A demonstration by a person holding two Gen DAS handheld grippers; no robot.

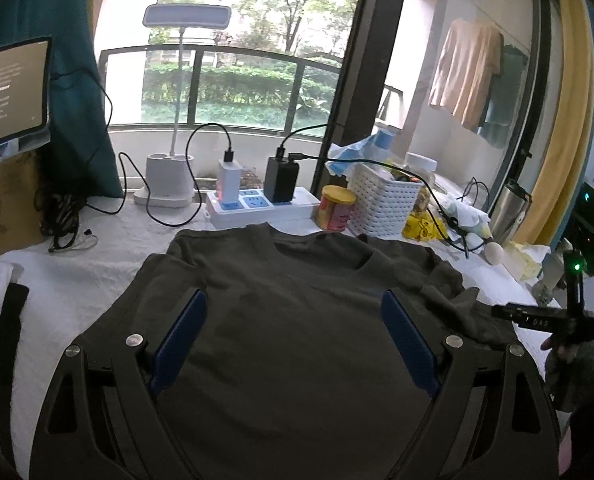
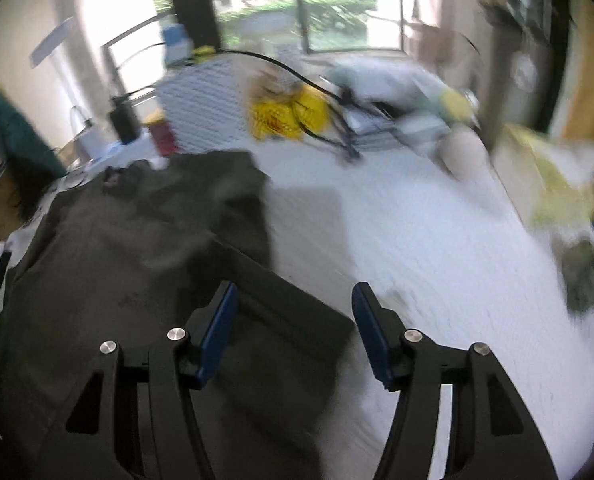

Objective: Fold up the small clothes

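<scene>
On the white-covered bench (image 1: 93,264), a dark olive T-shirt (image 1: 297,320) lies spread flat, neckline toward the window, its right sleeve (image 1: 453,300) rumpled and folded inward. The left gripper (image 1: 295,336) hangs above the middle of the shirt with its blue-padded jaws spread wide, nothing between the pads (image 1: 181,340). The right gripper (image 2: 295,332) stands over the shirt's right-hand edge (image 2: 281,320), where dark cloth meets the white cover; its jaws are parted and no cloth is pinched, though that view is blurred. Seen from the left wrist, the right gripper's body and the hand (image 1: 577,356) holding it show at the far right margin. Behind the shirt, along the window side of the bench: a white desk lamp (image 1: 169,184), a power strip (image 1: 257,208) carrying a white and a black charger, a red-and-yellow can (image 1: 337,208), a white perforated basket (image 1: 381,200), and yellow packaging (image 1: 421,228) with cables draped across it.
</scene>
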